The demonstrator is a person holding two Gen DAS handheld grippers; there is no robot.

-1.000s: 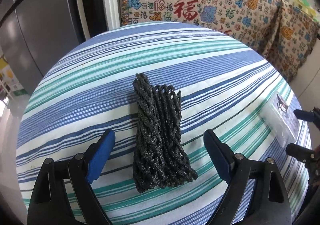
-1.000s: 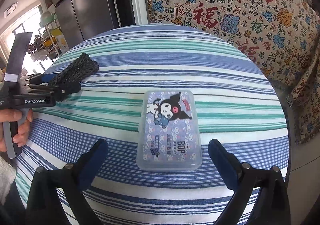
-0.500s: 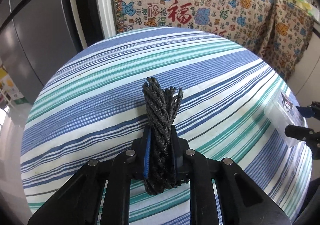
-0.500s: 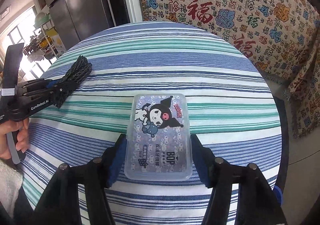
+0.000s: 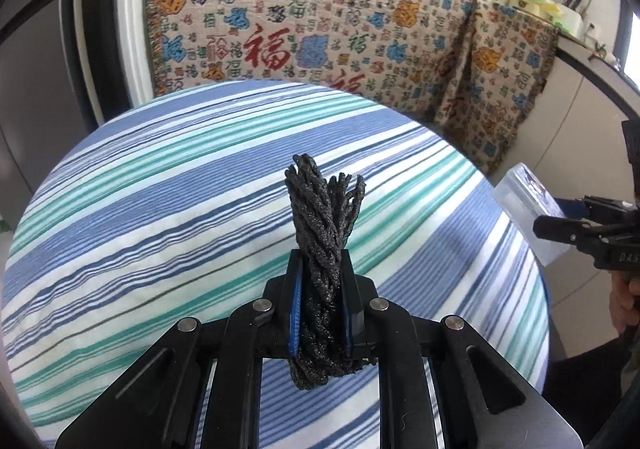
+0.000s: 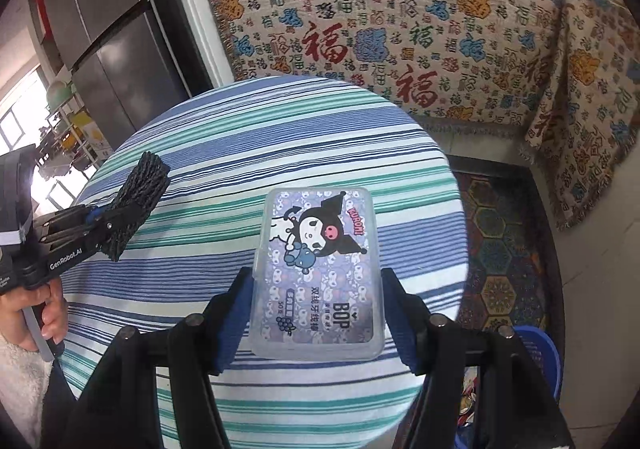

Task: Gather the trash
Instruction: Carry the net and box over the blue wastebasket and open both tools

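Both pieces of trash are picked, each clear of the round striped bench (image 5: 168, 209) by the look of it. Judging by that, the step in hand is carry-off, not grasp.

Left claw (image 5: 320, 309): pinched nearly shut on the black foam net sleeve (image 5: 322, 233). The net is crushed between the blue pads, most of it sticking out ahead of the tips, a short tail hanging behind them.

Right claw (image 6: 316, 313): about half spread, clamped on the long sides of the clear plastic floss-pick box (image 6: 318, 269) with the cartoon label. The box lies flat between the fingers, near end at the finger roots, far end well ahead of the tips.

Seen from the right claw, the left claw sits off to its left and the net with it.

Next move, my read: swing both loads to a bin and let go over it. A blue basket (image 6: 536, 345) sits on the floor just below and to the right of the right claw; likely the drop point, not certain. Only its rim shows, with something colourful inside that I can't make out.

Box contents: label covers the lid, can't tell whether it's full or empty.

Risk: the box is smooth and rigid, so it could slip if tilted.
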